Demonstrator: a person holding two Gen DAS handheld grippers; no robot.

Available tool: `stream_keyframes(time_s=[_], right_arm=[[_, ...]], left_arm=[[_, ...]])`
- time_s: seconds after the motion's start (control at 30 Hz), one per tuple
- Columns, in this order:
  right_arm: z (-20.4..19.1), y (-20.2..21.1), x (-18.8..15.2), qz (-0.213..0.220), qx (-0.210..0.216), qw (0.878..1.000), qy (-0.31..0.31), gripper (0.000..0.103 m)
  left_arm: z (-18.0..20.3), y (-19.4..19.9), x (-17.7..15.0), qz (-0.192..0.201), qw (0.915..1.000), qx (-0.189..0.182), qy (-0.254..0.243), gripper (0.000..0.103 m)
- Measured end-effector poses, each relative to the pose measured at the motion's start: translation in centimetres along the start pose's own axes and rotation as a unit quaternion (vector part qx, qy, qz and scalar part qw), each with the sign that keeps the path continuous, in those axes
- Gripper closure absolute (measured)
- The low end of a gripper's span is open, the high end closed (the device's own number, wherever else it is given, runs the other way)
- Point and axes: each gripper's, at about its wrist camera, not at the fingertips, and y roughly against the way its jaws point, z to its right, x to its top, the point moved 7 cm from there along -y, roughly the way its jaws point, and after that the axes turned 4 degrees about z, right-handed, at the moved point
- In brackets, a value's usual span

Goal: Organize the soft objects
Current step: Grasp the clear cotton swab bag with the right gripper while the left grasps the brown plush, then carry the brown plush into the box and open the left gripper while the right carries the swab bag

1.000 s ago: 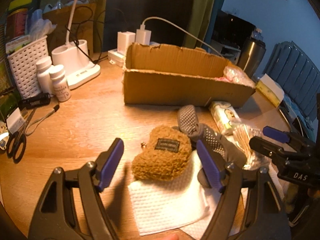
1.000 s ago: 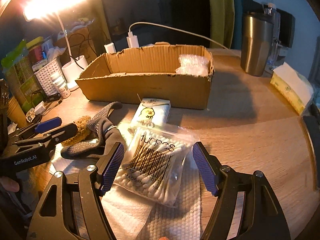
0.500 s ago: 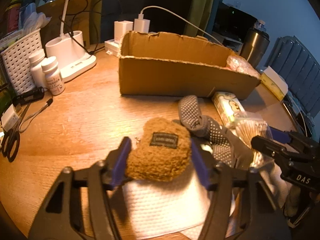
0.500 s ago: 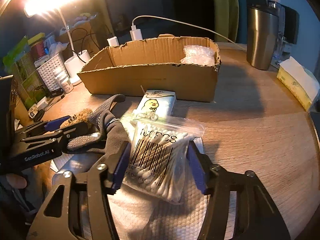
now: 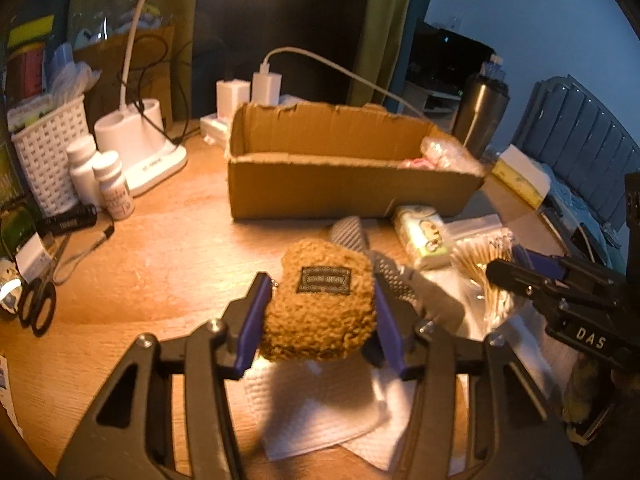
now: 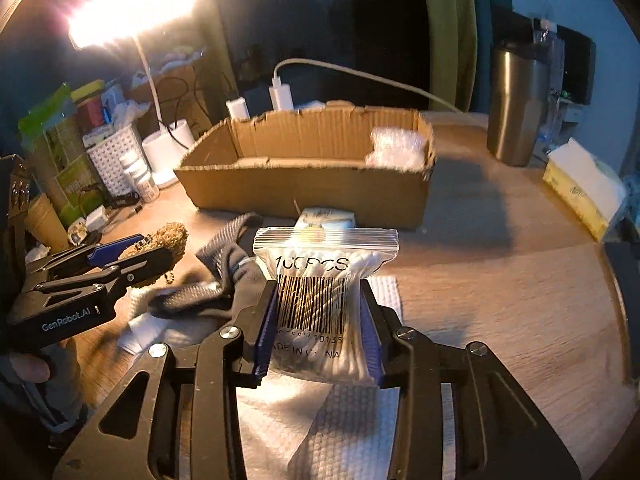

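Both claws have closed in since a second ago.
Left gripper (image 5: 318, 316) is squeezing the fuzzy pouch (image 5: 320, 304), right gripper (image 6: 320, 312) the cotton-swab bag (image 6: 324, 300); likely bound for the cardboard box (image 6: 304, 188).

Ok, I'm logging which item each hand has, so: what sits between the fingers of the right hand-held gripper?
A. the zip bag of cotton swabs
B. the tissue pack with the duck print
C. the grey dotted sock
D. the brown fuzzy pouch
A: in the right wrist view the right hand-held gripper is closing, its blue pads against the sides of the zip bag of cotton swabs.
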Motion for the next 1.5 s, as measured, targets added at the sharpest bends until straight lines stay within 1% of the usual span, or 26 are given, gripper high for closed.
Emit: stream_keyframes(time_s=[0.27,0.5,0.7,0.9,0.97,1.2,1.33,1.5], right_arm=[[0.0,2.7,1.6,0.034,-0.006,0.999,0.006,0.064],[-0.7,4.2,3.1,0.058,-0.006,0.998,0.015,0.064],[-0.9,5.3,4.8,0.081,-0.006,0.996,0.024,0.064],[-1.1,6.4,6.7,0.112,-0.007,0.993,0.037,0.064],[-1.3,6.4,7.3,0.117,-0.01,0.992,0.042,0.064],[-0.9,7.1,8.8,0.147,-0.019,0.988,0.04,0.064],[-0.8,7.3,9.6,0.159,-0.019,0.986,0.041,0.063],[-1.1,7.5,10.8,0.174,-0.014,0.983,0.05,0.063]], left_arm=[[1.0,2.7,1.9,0.038,0.9992,-0.004,-0.011,0.052],[2.0,4.2,3.1,0.062,0.9979,-0.012,-0.014,0.051],[2.2,5.3,4.6,0.088,0.996,-0.005,-0.019,0.051],[2.5,6.1,6.0,0.118,0.9925,0.007,-0.03,0.051],[2.7,6.3,6.5,0.13,0.9909,0.01,-0.035,0.05],[3.4,6.7,7.8,0.161,0.9858,0.012,-0.047,0.05],[3.5,6.9,8.6,0.176,0.9834,0.007,-0.045,0.05],[3.2,7.0,9.9,0.192,0.9807,0.012,-0.036,0.05]])
